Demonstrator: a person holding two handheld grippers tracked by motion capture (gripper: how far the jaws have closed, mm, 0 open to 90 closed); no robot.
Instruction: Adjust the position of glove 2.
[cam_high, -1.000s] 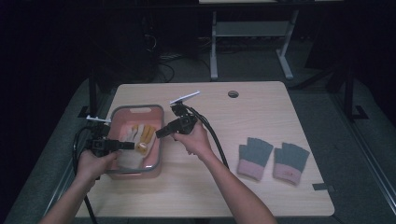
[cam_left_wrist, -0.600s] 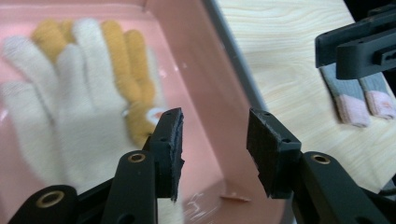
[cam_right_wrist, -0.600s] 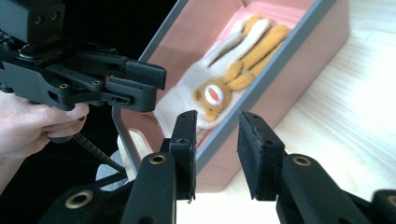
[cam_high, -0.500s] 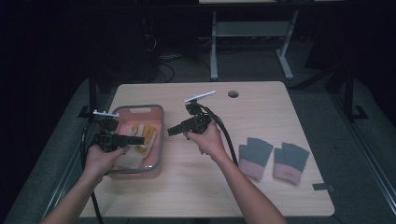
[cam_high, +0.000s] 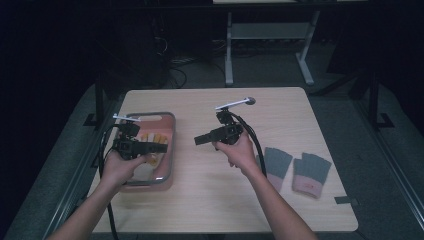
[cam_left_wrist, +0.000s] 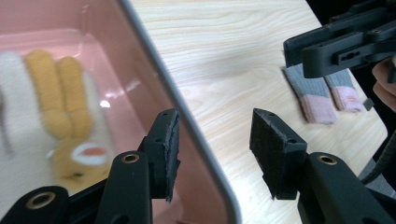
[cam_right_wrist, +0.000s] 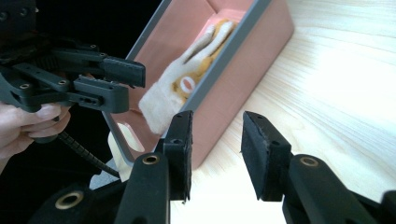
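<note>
A pink bin (cam_high: 169, 150) stands at the table's left, and a white glove with yellow fingers (cam_high: 152, 142) lies in it. My left gripper (cam_high: 162, 147) hovers over the bin and points right. In the left gripper view its jaws (cam_left_wrist: 215, 135) stand open and empty above the bin's rim (cam_left_wrist: 187, 112), and they have just been opening. My right gripper (cam_high: 197, 140) points left at the bin from just outside it. Its jaws (cam_right_wrist: 215, 135) are open with nothing between them and have just been opening too. The glove (cam_right_wrist: 187, 79) shows beyond them.
Two grey gloves with pink cuffs (cam_high: 277, 165) (cam_high: 312, 172) lie flat at the table's right, near the front. A round cable hole (cam_high: 250, 100) sits near the far edge. Bare tabletop (cam_high: 210, 200) lies between bin and gloves. Cables trail from both grippers.
Both grippers met over the glove in the bin a second ago. The right one has drawn back to the right, off the bin, and the left has risen a little. Both pairs of jaws opened.
</note>
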